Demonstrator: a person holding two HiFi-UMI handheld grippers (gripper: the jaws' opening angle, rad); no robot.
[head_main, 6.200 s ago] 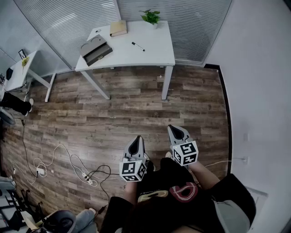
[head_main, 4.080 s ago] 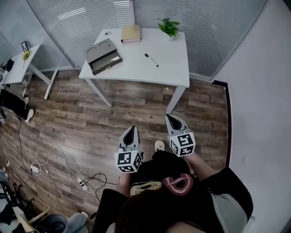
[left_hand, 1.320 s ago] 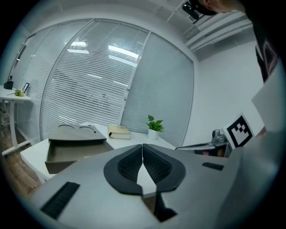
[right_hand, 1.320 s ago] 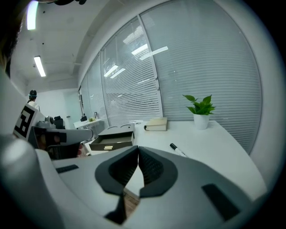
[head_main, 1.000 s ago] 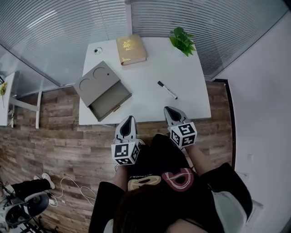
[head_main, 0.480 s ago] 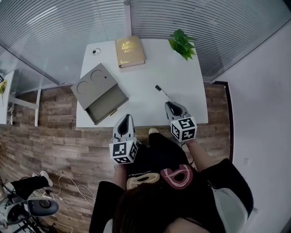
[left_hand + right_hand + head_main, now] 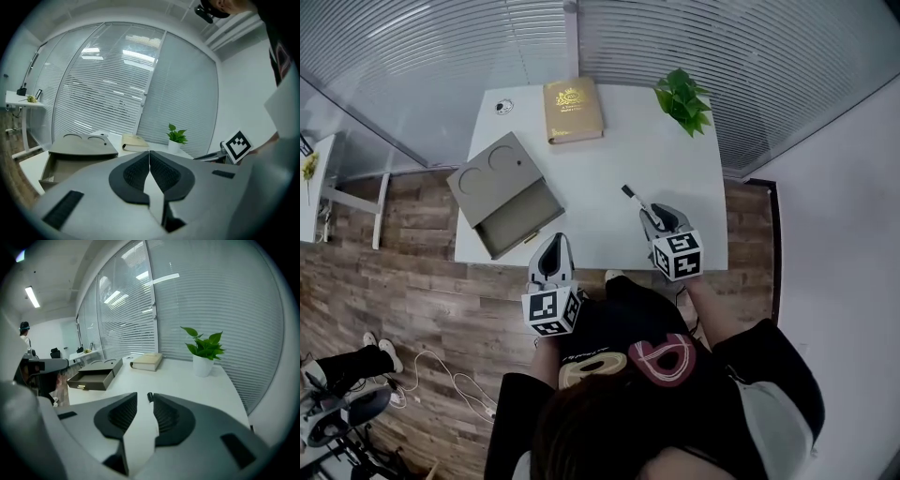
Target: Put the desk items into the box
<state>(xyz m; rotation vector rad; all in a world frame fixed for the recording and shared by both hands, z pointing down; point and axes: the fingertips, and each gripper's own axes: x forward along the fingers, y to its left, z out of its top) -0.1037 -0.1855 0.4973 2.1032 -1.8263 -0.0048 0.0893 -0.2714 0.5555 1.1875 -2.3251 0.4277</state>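
Worktop (image 7: 600,178) items are not yet stowed: the box (image 7: 502,192) at the left edge is open and empty. The marker (image 7: 630,195) lies ungripped just ahead of the right tool (image 7: 660,214), whose jaws have just been opened. The left tool (image 7: 554,246) is closed, empty.

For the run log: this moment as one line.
left gripper: shut, empty | right gripper: jaws just opening, marker at tips, ungripped | box: open

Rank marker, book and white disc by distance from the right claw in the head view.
1. Marker: just ahead of the right claw, whose jaws have just been opening, empty.
2. Book: far edge, middle.
3. White disc: far left corner.
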